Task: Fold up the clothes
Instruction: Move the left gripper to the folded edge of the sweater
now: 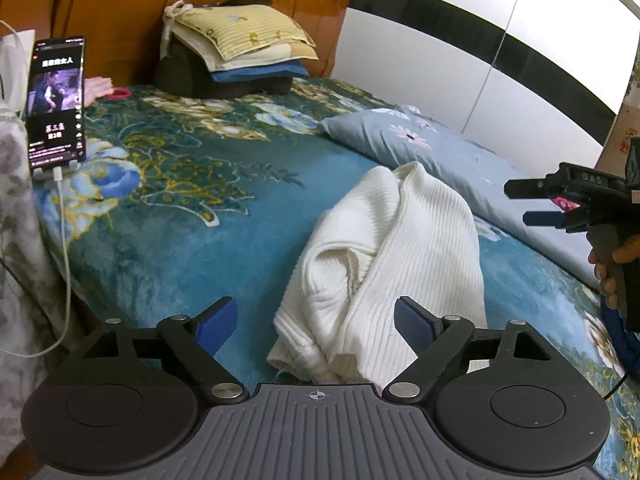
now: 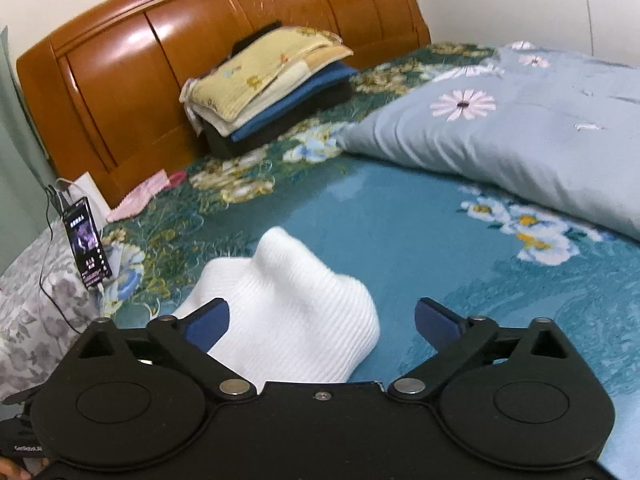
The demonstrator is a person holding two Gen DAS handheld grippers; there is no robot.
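A white ribbed knit garment [image 1: 384, 264] lies bunched on the teal floral blanket [image 1: 180, 200]; it also shows in the right wrist view [image 2: 292, 312]. My left gripper [image 1: 316, 324] is open and empty, its fingers straddling the garment's near end just above it. My right gripper [image 2: 322, 322] is open and empty over the garment's other end. In the left wrist view the right gripper [image 1: 520, 204] hovers to the right of the garment, held by a hand.
A stack of folded clothes [image 1: 236, 52] sits against the wooden headboard [image 2: 200, 40]. A blue-grey daisy pillow [image 2: 520, 128] lies to the right. A phone [image 1: 56, 104] on a charging cable stands at the bed's left edge, beside a pink cloth [image 2: 140, 196].
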